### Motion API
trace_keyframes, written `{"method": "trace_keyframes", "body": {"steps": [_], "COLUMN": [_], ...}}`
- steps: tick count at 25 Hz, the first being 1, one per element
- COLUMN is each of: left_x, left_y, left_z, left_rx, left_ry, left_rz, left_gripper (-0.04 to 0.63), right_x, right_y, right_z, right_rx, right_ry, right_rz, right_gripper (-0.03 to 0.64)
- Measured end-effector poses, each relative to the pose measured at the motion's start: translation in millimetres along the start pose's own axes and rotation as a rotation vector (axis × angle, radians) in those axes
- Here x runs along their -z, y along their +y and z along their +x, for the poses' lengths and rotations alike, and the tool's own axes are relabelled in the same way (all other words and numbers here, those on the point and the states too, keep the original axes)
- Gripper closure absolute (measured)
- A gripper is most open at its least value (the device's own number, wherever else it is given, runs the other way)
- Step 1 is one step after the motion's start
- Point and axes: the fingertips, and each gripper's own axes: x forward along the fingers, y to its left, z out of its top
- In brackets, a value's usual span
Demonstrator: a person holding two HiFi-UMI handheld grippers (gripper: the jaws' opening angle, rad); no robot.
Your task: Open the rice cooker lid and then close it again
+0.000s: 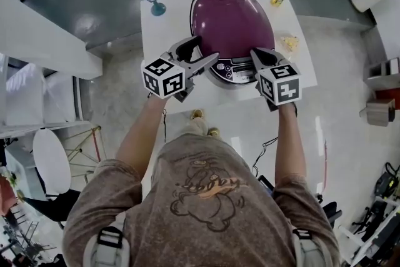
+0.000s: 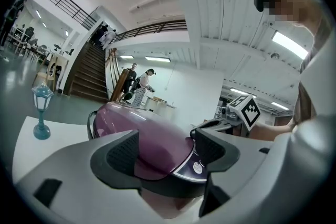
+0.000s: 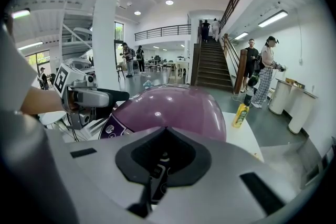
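No text is legible. Print on the rice cooker [image 1: 231,22] control panel [image 1: 234,74] is too small to read; lettering on the shirt [image 1: 209,187] is indistinct.

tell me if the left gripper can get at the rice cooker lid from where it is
Probably yes. The left gripper has its jaws apart at the front left of the rice cooker, and the closed purple lid lies straight ahead with nothing between.

Glossy smooth purple rice cooker lid [image 1: 231,19]
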Motion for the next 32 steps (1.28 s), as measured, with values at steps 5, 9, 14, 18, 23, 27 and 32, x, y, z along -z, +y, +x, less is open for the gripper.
{"method": "trace_keyframes", "body": {"steps": [5, 9, 14, 18, 23, 27, 32], "left_x": [-0.6, 0.0, -5.2, -18.6, -33.9, -33.6, -18.7], "left_y": [2.0, 1.7, 4.7, -2.7, -19.8, -43.1, -74.4], "left_z": [-0.3, 0.0, -3.5, -24.3, -63.2, -92.4, -122.3], "left_rx": [-0.02, -0.032, -0.047, -0.052, -0.02, 0.013, 0.048], "left_ry": [-0.017, -0.016, -0.024, -0.049, -0.064, -0.06, -0.033], "left_rz": [-0.01, -0.018, -0.078, -0.066, -0.022, 0.036, 0.129], "left_gripper": [0.259, 0.258, 0.258, 0.258, 0.258, 0.258, 0.259], "right_x": [-0.2, 0.9, -0.7, -3.4, 3.4, 15.3, 33.5], "right_y": [-0.2, -0.9, 2.9, 13.7, 30.9, 58.1, 94.0], "right_z": [-0.7, -0.7, -2.1, -23.6, -63.6, -92.8, -124.7], "right_rx": [-0.006, -0.02, 0.059, 0.104, 0.161, 0.166, 0.187], "right_ry": [-0.034, -0.036, -0.042, -0.121, -0.212, -0.261, -0.314], "right_rz": [0.015, 0.049, -0.062, -0.016, 0.077, 0.124, 0.154], "right_gripper": [0.614, 0.614, 0.612, 0.612, 0.611, 0.612, 0.612]}}
